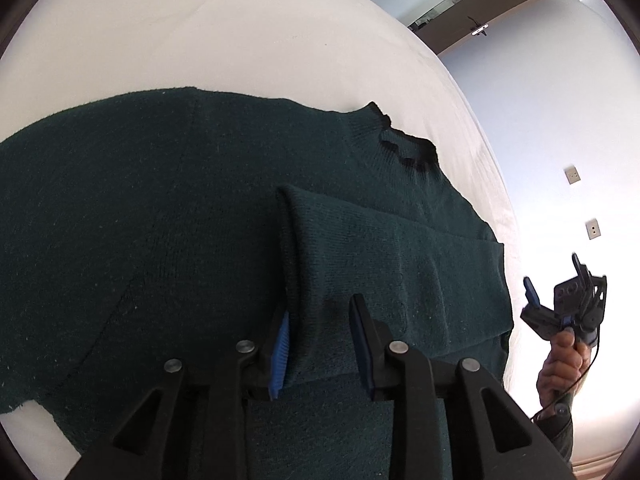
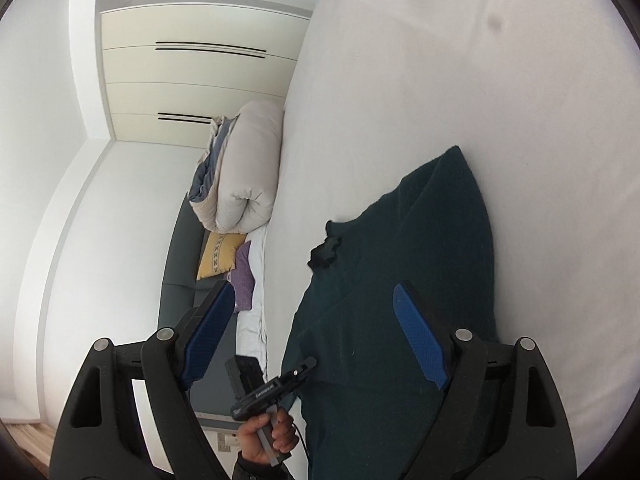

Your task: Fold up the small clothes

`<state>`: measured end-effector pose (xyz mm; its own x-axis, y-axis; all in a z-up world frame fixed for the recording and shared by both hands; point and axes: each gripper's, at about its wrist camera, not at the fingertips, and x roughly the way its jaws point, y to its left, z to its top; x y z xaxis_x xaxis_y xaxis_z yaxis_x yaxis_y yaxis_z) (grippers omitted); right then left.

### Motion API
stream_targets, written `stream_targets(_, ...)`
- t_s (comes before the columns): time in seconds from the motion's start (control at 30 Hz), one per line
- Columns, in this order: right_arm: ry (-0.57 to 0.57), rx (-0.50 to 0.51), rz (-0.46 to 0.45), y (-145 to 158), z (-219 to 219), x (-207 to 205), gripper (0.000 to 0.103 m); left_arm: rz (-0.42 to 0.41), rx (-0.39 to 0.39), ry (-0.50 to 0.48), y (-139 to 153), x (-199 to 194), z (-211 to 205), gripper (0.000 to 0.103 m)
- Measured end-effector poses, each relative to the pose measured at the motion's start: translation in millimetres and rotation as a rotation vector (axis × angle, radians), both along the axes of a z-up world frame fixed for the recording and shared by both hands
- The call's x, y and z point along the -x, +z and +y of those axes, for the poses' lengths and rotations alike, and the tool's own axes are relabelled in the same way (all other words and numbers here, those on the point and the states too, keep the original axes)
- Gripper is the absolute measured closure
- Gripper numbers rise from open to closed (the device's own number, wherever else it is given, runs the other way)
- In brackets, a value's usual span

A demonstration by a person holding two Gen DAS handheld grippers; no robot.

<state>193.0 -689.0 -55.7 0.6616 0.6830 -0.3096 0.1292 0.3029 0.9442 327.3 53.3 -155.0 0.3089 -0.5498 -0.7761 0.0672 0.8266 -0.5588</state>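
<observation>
Dark green sweater (image 1: 160, 220) flat on white bed (image 1: 240, 40), sleeve (image 1: 380, 248) folded across chest; left claw (image 1: 320, 340) narrowly parted astride the cuff, not pinching; right claw (image 2: 316, 332) wide, empty; withdraw left straight back without dragging cuff.

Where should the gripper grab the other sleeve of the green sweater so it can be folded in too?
The sweater lies flat on the white bed, with one sleeve already folded across it. The other sleeve's cuff is out of view, so I'd pinch that sleeve low down, near the bed's edge at bottom left of the left wrist view, coming from outside with one finger slid under the flat knit.
</observation>
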Motion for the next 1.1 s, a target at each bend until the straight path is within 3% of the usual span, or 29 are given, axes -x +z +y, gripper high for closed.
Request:
stream_targets(0.17,0.021,0.005,0.085,-43.9,6.2,-29.8,0.023,-0.012,0.014,0.01,-3.9,-0.1,0.8,0.072)
stream_targets(0.27,0.063,0.043,0.014,-45.7,15.3,-6.3,0.024,-0.021,0.05,0.022,-2.1,5.0,7.4,0.068)
stream_targets(0.33,0.078,0.037,0.017,-42.8,15.4,17.3,0.022,-0.046,0.072,0.05,6.1,15.0,17.4,0.051)
stream_targets(0.4,0.073,0.059,0.017,-36.4,15.8,45.8,0.022,-0.098,0.078,0.103,21.0,31.6,34.8,0.024)
stream_targets(0.47,0.073,0.067,-0.003,-26.2,15.8,76.3,0.021,-0.159,0.111,0.162,37.3,54.5,61.1,0.013)
stream_targets(0.53,0.056,0.067,-0.04,-13.5,14.1,105.6,0.021,-0.204,0.166,0.222,48.4,79.2,94.0,0.012)
stream_targets(0.67,0.032,0.04,-0.074,5.6,16.4,149.8,0.021,-0.232,0.241,0.448,44.9,135.7,184.5,0.012)
stream_targets(0.8,0.037,0.044,-0.089,22.0,31.2,172.9,0.021,-0.188,0.358,0.769,12.3,194.4,283.5,0.013)
stream_targets(0.9,0.038,0.042,-0.093,32.7,42.7,182.2,0.021,-0.176,0.435,0.991,-9.6,231.4,333.9,0.013)
stream_targets(1.03,0.063,0.045,-0.091,47.1,62.7,183.4,0.021,-0.16,0.526,1.129,-33.6,238.5,363.9,0.016)
stream_targets(1.1,0.079,0.051,-0.094,53.0,75.6,184.6,0.021,-0.159,0.52,1.161,-35.8,230.5,366.3,0.016)
